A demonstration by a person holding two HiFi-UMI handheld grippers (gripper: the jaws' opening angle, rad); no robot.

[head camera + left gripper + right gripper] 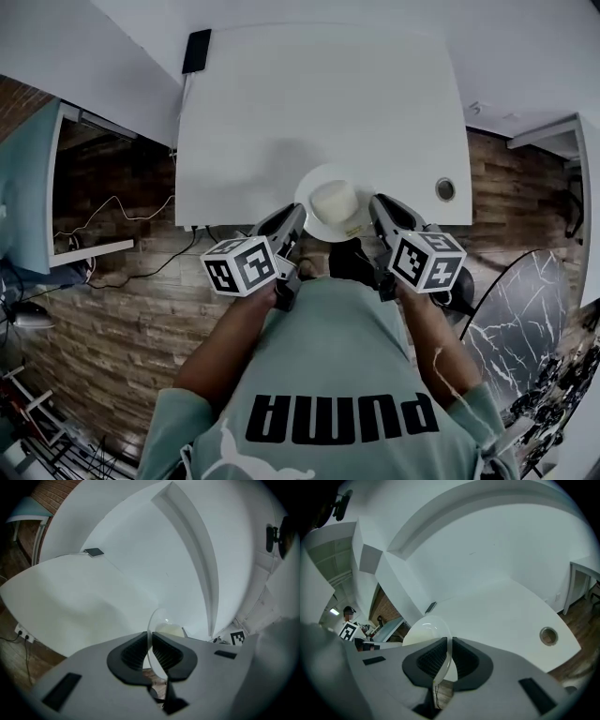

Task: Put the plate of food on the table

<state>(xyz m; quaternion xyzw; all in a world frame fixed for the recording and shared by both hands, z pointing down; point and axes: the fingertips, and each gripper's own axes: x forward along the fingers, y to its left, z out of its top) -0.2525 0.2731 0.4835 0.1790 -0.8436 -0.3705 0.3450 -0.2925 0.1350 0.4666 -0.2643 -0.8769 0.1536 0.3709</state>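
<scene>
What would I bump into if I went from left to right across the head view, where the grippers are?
left gripper → plate of food → right gripper. Each gripper pinches the plate's rim on its own side.

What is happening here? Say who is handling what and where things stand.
A person holds a white plate by its rim, the left gripper and right gripper shut on opposite sides. A pale lump of food sits on it. The plate is at the near edge of the white table, partly overhanging; whether it rests there is unclear.
</scene>
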